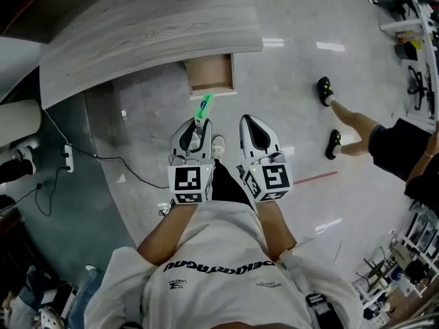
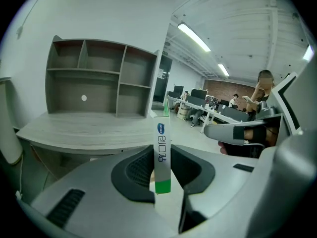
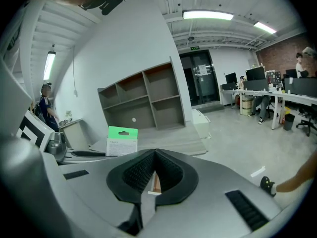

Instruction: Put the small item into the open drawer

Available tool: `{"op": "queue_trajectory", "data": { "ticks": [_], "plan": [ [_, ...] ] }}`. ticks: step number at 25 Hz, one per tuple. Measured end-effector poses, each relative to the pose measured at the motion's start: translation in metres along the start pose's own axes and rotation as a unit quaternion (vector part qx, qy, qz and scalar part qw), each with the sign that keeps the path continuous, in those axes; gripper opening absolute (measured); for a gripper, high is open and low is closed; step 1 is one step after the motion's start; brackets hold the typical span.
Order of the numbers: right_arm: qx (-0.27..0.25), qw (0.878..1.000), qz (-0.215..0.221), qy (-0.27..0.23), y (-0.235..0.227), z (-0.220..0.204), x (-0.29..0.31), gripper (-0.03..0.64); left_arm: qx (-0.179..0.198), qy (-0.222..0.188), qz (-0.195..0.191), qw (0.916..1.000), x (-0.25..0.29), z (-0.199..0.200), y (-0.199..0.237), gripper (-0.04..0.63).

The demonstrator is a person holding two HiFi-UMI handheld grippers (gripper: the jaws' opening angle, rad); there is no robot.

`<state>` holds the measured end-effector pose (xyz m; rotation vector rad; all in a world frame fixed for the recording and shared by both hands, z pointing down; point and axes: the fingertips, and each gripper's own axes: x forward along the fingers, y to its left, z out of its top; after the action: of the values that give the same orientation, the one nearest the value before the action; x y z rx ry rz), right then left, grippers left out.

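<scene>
We hold the packet [image 1: 204,107] in the left gripper [image 1: 198,123]. Its fingers are clamped across the packet's two flat faces, and the green end sticks out past the fingertips toward the far side. The left gripper view shows the packet edge-on as a thin white strip between the ribbed pads. The right gripper view shows its broad face, a white card with a green header and a hang slot.

The right gripper [image 1: 250,120] sits just beside the left one, with its fingers together and nothing between them.

The drawer [image 1: 209,70] stands pulled open under the near edge of the grey tabletop [image 1: 151,26]. It is on the far side of both grippers, and the packet is well short of it, out over the floor. What we see of the drawer's wooden bottom looks bare.

We judge the packet to be very light and thin. It seems stiff enough to keep its shape but easy to crease if squeezed hard. Its faces look smooth, so with so much of it beyond the pads it could swivel or slide in the grip. Pinching across the flat faces suits it best. We would take it closer to the middle for steadiness, and let it go low inside the drawer so it does not flutter aside.
</scene>
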<state>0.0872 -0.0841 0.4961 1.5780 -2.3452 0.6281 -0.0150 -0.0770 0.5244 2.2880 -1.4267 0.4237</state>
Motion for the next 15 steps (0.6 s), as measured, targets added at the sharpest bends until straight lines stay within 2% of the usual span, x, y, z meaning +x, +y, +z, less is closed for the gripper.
{"op": "queue_trajectory", "data": {
  "ticks": [15],
  "plan": [
    [0.013, 0.999, -0.008, 0.035, -0.024, -0.049, 0.052, 0.032, -0.023, 0.032, 0.009, 0.9992, 0.061, -0.041, 0.032, 0.103]
  ]
}}
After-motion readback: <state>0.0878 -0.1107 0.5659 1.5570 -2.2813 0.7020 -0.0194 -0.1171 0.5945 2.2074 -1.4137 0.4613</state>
